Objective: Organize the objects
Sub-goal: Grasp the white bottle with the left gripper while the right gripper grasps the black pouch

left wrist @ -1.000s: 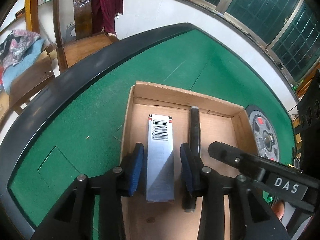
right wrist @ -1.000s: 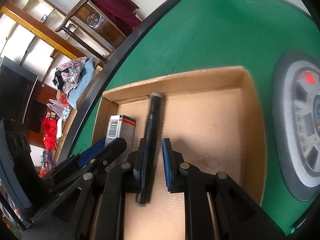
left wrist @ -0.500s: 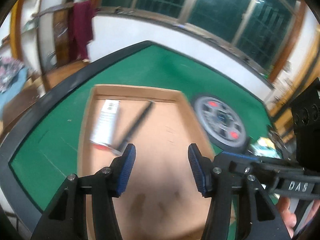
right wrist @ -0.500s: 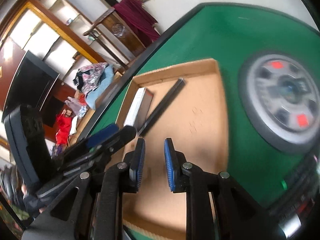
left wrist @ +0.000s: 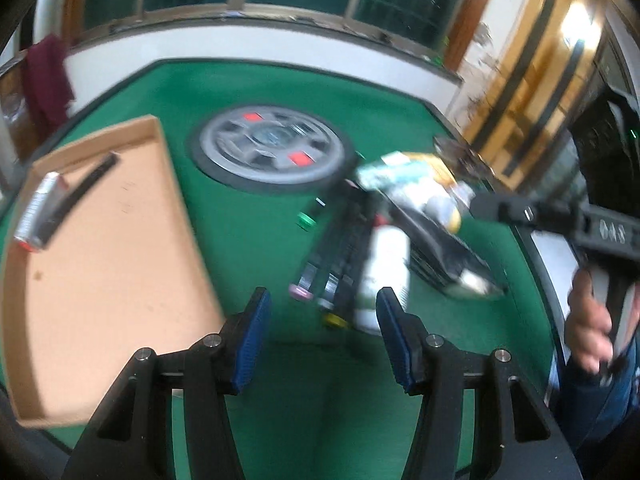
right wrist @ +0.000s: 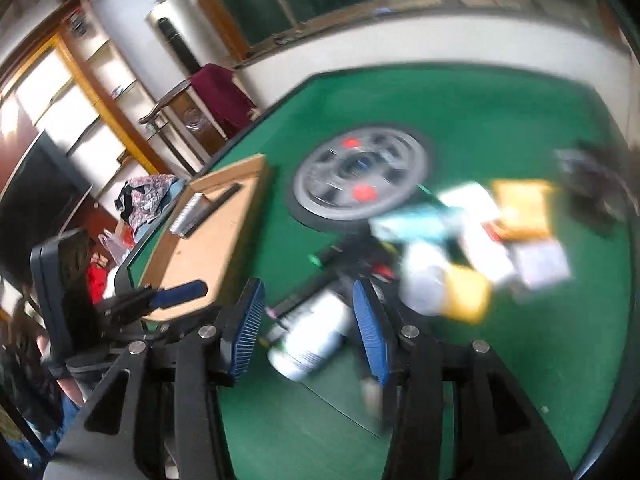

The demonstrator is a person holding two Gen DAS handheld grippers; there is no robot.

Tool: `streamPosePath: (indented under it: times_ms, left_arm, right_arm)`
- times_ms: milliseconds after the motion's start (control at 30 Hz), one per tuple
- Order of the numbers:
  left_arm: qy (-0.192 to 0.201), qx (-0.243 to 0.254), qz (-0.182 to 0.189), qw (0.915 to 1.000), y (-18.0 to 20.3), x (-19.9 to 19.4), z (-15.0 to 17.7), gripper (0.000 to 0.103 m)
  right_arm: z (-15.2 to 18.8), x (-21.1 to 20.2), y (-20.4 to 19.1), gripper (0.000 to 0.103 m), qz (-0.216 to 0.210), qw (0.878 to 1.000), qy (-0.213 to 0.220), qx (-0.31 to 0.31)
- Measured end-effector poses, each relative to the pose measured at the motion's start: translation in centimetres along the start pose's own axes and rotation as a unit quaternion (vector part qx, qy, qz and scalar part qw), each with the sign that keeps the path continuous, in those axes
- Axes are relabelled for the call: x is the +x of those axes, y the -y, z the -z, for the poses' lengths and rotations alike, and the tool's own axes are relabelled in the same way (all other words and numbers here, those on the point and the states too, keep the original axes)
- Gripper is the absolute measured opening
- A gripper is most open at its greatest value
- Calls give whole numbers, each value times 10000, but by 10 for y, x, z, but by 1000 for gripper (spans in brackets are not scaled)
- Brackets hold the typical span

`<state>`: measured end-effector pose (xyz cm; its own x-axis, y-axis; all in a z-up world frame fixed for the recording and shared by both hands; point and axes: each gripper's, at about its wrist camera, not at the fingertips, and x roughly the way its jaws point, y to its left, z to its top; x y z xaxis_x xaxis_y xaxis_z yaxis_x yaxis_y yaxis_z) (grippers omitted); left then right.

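Both grippers left cardboard box (left wrist: 100,264), now empty over clutter pile (left wrist: 384,240).

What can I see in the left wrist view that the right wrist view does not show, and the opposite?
Only the left wrist view shows the hand that holds the right gripper.

Only the right wrist view shows the white shelves and the dark screen.

Both show the cardboard tray with the pen inside, the grey round panel, and the white bottle.

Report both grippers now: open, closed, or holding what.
Left gripper: open, holding nothing.
Right gripper: open, jaws just widened, holding nothing; a white bottle lies beyond.
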<state>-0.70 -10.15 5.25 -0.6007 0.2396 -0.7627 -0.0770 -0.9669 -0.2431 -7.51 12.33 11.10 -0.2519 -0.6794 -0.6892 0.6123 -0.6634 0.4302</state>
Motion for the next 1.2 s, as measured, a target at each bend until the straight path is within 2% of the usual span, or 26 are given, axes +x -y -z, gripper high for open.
streamPosePath:
  times_ms: [133,367,433,467,533,567,633,667,800,900,967,1067,1100,1133,1200]
  left_arm:
    - [-213,196,28,9996,19,8,10,49]
    - [-326,271,111,9990,22,7,26,49]
    - [-338,208,166,9991,17,7,28,49]
    - [-332,195,180,9991,16,7,28,49]
    - [-314,176,202,9991,16,6,29,49]
    - [-294,162,213,9992,15,5,29,49]
    - [-282,157,252,9992,17,5,28,49]
    - [-288,153,263,9991,17,5,27,49]
    - [-349,147,175,9991,18,11,23,49]
    - [-395,124,110,9991,22,18,17,49]
    - [-453,144,39,9989,27,24,12,49]
    - [-605,226,-339,9973,37,37,5,48]
    - [-647,230,-479,9965,38,42,4,45]
    - [-644,237,-611,9958,39,45,4,32]
    - [-694,157,-642,9954,36,53,4,30]
  right_arm:
    - [1,4,23,44,-4,9998,-187,36]
    - [11,26,45,44,188,9979,-623,1]
    - [13,39,50,55,181,9970,-758,-19]
    - [16,44,52,66,128,9966,-810,30]
    - [18,53,54,67,-22,9957,-913,136]
    - [19,55,52,65,-70,9953,-954,139]
    - [23,58,44,25,-309,9933,-1111,77]
    - [25,58,37,22,-198,9933,-1134,49]
    - [29,51,18,18,319,9949,-938,-195]
    - [25,35,24,16,173,9972,-724,-7]
    - [21,25,26,16,249,9982,-543,-19]
    - [18,18,25,16,239,9988,-432,-18]
    - [18,18,23,16,299,9987,-414,-56]
    - [18,17,22,16,340,9986,-404,-77]
    - [20,15,22,16,260,9987,-433,-23]
